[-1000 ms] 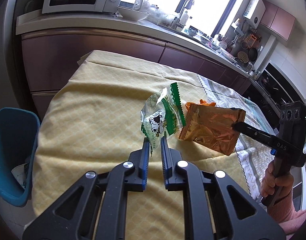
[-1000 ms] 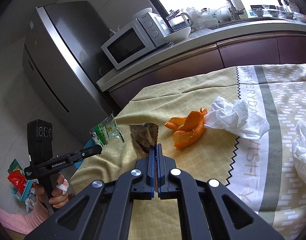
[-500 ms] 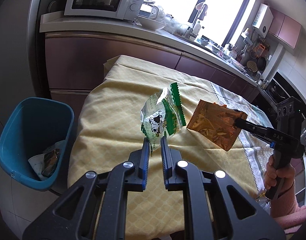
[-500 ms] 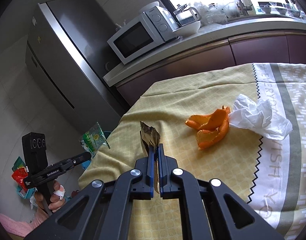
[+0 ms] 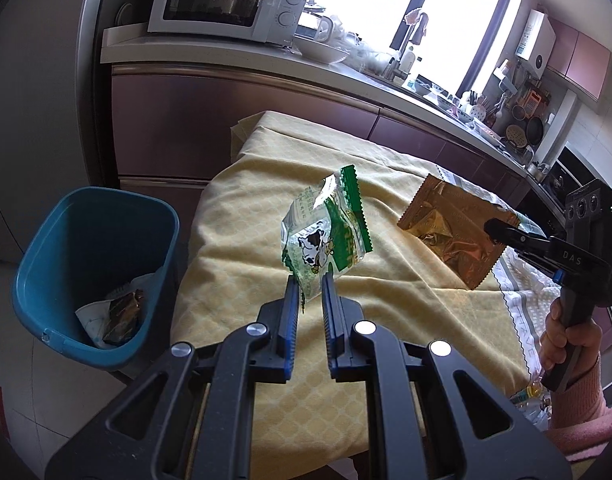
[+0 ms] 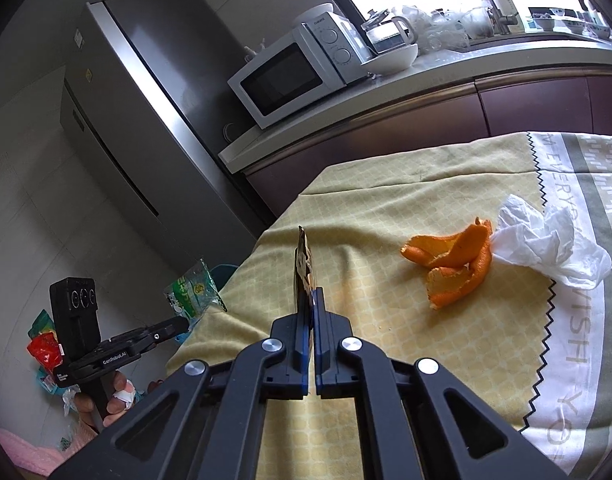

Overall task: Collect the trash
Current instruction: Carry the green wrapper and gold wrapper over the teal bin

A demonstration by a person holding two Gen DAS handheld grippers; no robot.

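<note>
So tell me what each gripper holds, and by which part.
Left gripper: the green-and-clear cow-print snack wrapper, pinched at its bottom edge. Right gripper: the gold foil packet, gripped at one corner.

A glossy crinkled plastic wrapper (image 5: 326,232) is glinting mid-frame; a shiny gold foil packet (image 5: 450,232) is gleaming right; matt woven tablecloth (image 5: 241,264) is lying below; smooth plastic bin (image 5: 37,280) is sitting lower left.

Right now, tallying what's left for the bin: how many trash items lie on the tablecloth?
2: orange peel mid-cloth, crumpled tissue touching its right side. More may lie out of view.
</note>
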